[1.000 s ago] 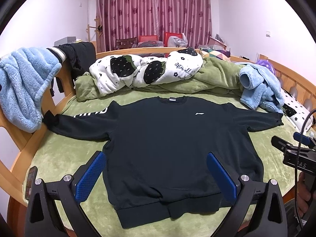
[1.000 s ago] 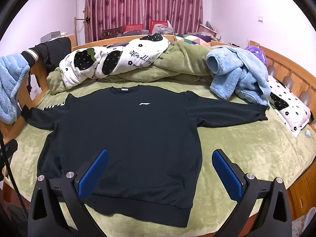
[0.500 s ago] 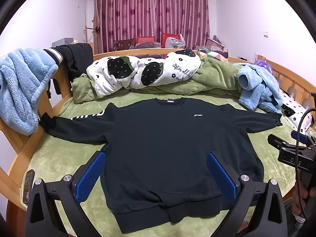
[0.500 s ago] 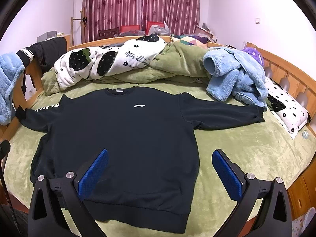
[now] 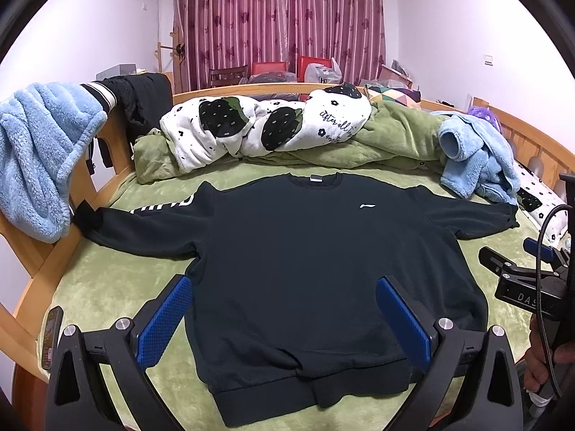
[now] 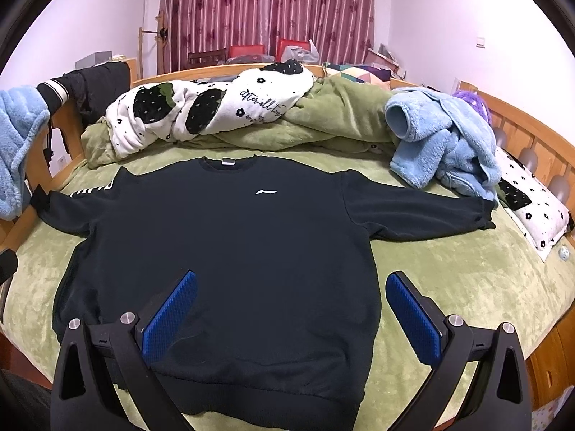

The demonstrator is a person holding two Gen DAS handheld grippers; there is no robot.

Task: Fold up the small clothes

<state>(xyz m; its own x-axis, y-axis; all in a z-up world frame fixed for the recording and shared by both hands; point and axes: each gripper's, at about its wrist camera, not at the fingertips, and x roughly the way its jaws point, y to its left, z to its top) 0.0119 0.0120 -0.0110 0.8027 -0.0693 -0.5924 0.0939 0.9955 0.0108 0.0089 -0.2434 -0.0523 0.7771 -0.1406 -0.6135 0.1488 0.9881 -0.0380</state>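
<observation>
Both sets of jaws spread wide, holding nothing: left gripper [image 5: 284, 318] and right gripper [image 6: 293, 316] hover over the near hem of the black sweatshirt [image 6: 230, 251]. It lies flat, front up, sleeves out, on the green bed [image 6: 467, 287]. Looks soft and floppy, medium weight; pinch at cuffs or hem corners. Bedding piled far side, curtains behind.

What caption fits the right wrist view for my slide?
Open right gripper above a black sweatshirt spread flat, sleeves out, on a green bed.
</observation>
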